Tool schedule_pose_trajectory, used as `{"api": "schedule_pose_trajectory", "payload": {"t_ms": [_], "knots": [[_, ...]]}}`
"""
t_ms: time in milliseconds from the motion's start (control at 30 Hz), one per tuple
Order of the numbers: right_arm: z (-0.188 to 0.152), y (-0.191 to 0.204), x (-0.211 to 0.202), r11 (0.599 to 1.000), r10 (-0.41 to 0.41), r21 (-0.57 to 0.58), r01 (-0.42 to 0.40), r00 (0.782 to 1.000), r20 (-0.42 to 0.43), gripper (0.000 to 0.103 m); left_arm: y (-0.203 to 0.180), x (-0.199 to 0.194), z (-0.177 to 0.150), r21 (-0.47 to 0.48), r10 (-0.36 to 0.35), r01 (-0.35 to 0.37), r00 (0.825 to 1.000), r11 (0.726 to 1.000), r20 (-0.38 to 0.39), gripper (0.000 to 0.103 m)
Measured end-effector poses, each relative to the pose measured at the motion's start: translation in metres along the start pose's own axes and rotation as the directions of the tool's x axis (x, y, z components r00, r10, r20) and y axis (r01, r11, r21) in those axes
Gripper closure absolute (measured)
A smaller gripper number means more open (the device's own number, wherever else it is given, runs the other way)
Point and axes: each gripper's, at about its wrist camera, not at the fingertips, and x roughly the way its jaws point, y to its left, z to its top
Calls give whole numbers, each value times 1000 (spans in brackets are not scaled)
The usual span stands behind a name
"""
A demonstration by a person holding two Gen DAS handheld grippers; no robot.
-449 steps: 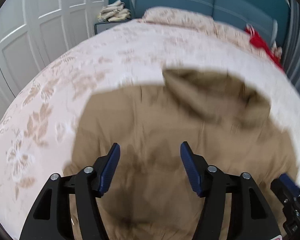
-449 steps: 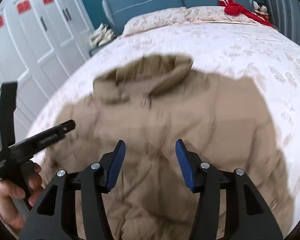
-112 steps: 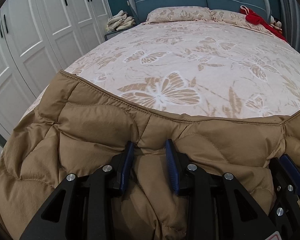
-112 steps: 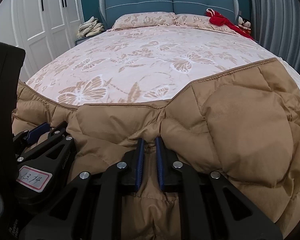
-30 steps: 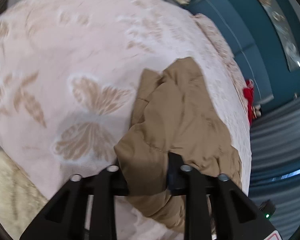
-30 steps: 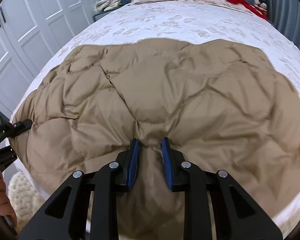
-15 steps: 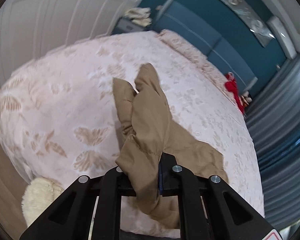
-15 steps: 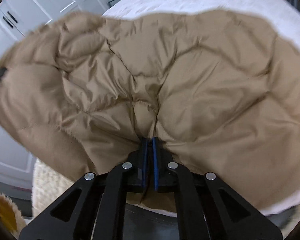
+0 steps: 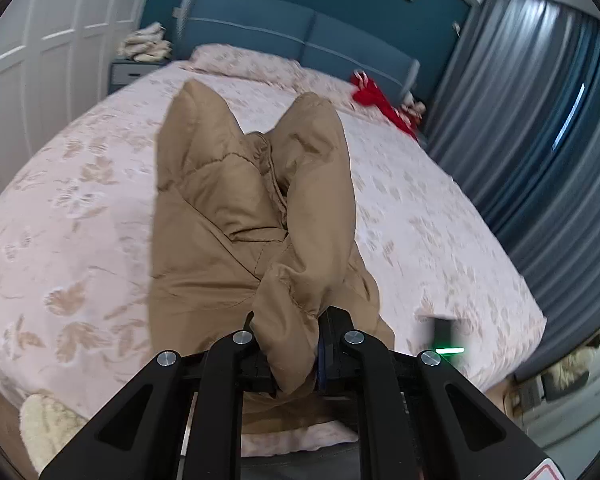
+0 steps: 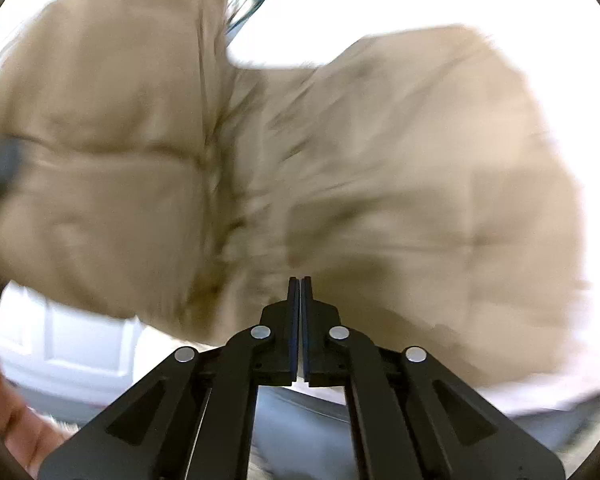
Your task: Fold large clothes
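A tan quilted down jacket (image 9: pixel 244 200) hangs lifted over the bed, bunched lengthwise, with two folds standing up at its far end. My left gripper (image 9: pixel 290 354) is shut on the jacket's near edge, which bulges between the jaws. In the right wrist view the jacket (image 10: pixel 340 160) fills the frame, blurred by motion. My right gripper (image 10: pixel 300 284) has its jaws pressed together at the jacket's lower edge; the blur hides whether cloth is pinched between the tips.
The bed (image 9: pixel 60 200) has a pink floral cover, a blue headboard (image 9: pixel 300 40) and pillows. A red item (image 9: pixel 376 100) lies at the far right. White wardrobe doors (image 9: pixel 40 60) stand left, grey curtains (image 9: pixel 540 120) right. A fluffy cream rug (image 9: pixel 44 420) lies at the bed's foot.
Both grippers have risen with the jacket, lifting it off the bed from lying spread flat. The left view has swung toward the headboard. The right gripper's jaws have closed tight.
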Motion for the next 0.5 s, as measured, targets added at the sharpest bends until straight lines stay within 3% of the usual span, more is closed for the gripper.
{"api": "schedule_pose_trajectory", "payload": {"t_ms": [100,167,267,500], "knots": [[-6,-36,-55,992,-124,35,122,990,70,102,-17,34,-8,0,-14,14,998,1000,-67,94],[-11,-48,-80,973,-232,20,231,967,102,102,-26,51,-14,20,-5,7,995,1000,-102,94],[-22,-51,-99,944,-326,-7,330,936,134,102,-49,82,-26,65,19,-7,983,998,-181,94],[-25,-50,-108,929,-366,-2,370,921,135,102,-81,127,-55,142,102,-63,954,988,-281,93]]}}
